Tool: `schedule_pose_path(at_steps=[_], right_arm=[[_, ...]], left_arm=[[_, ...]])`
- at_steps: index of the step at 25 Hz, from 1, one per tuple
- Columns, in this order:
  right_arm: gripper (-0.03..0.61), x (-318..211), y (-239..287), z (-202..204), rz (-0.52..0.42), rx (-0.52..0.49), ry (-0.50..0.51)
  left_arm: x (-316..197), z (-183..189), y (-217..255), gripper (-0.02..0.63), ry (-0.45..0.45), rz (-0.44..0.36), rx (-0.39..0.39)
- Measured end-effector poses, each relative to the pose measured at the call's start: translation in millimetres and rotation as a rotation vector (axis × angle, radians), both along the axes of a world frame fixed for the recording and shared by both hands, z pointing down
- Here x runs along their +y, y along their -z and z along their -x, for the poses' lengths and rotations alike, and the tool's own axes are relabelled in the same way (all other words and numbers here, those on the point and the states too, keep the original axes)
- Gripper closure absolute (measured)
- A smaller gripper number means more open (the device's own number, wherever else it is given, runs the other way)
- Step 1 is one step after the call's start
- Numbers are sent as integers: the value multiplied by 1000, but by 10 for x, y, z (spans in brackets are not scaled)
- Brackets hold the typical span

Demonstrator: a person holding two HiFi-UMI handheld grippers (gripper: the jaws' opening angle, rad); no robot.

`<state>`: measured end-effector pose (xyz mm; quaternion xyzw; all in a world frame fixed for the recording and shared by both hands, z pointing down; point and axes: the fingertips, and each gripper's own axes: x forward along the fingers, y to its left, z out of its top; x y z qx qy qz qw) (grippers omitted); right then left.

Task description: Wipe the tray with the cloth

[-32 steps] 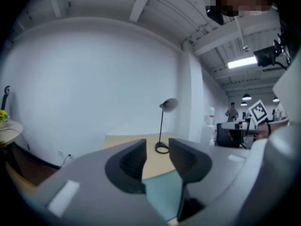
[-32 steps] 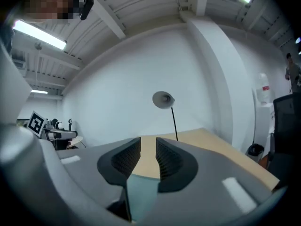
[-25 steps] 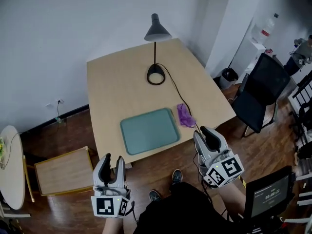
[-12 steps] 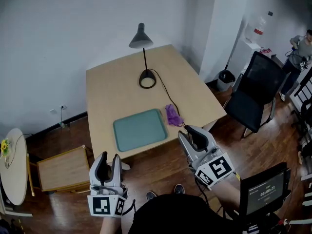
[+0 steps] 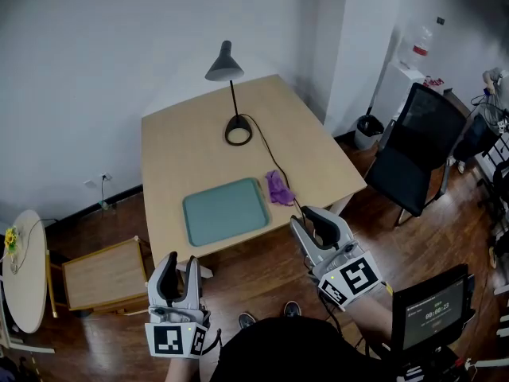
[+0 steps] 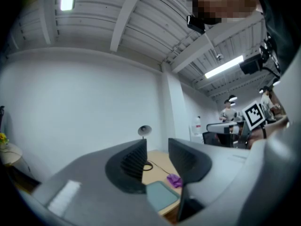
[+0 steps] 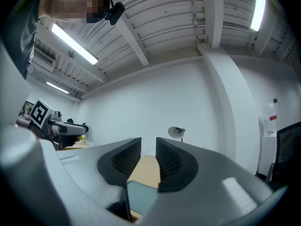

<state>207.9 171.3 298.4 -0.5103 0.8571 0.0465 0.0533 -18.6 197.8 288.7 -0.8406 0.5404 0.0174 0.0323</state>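
Both empty: left gripper (image 5: 180, 263), jaws wide apart; right gripper (image 5: 312, 223), narrowly apart. Cloth (image 5: 277, 188) sits bunched at the tray's (image 5: 225, 211) 3 o'clock; wiping likely wants it gripped firmly and pressed flat.

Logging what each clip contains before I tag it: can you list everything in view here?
table: 1, light wood, centre, by the wall
tray: 1, teal, on the table near its front edge
cloth: 1, purple, on the table beside the tray's right edge
lamp: 1, black, at the table's back
office chair: 1, black, right of the table
bin: 1, black, by the pillar
low table: 1, wood, left of the table
round table: 1, white, far left
screen: 1, dark, lower right
left gripper: 1, grey, open, empty, short of the table
right gripper: 1, grey, narrowly open, empty, short of the table
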Motion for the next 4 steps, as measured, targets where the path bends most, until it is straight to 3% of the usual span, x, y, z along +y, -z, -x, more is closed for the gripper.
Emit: schedule_pose_path(at_steps=[4], right_arm=[[480,-2,-19,42,-5,11,2]], left_arm=[[4,48,-59,451,4,5,2]])
